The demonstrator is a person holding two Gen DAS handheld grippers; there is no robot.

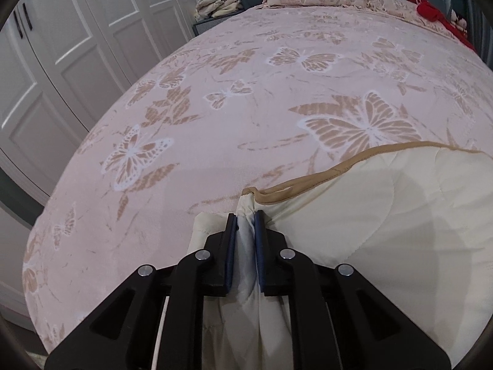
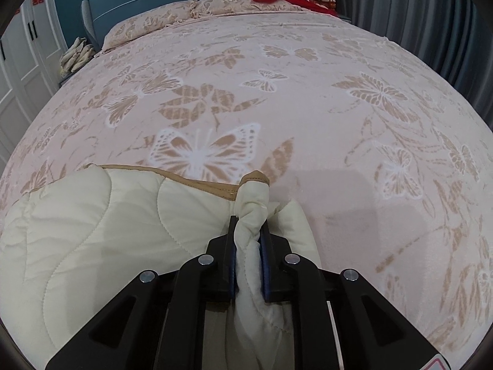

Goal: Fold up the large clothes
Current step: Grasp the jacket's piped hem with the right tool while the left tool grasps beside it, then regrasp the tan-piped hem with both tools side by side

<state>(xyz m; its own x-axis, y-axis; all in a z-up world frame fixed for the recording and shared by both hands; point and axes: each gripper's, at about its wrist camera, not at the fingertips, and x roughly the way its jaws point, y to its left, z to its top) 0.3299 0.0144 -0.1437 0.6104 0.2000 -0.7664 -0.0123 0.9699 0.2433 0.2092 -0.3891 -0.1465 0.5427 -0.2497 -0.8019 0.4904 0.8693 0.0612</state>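
The left tool (image 1: 245, 215) and right tool (image 2: 249, 220) each clamped a corner of the cream quilted tan-trimmed blanket (image 1: 385, 215); pink butterfly-print bed (image 1: 215, 92) lay open toward 12 o'clock.

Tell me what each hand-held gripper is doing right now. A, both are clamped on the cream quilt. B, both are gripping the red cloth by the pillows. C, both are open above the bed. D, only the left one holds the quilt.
A: the left hand-held gripper and the right hand-held gripper each have bunched fabric of the cream quilt pinched between their fingers, above the butterfly bedspread.
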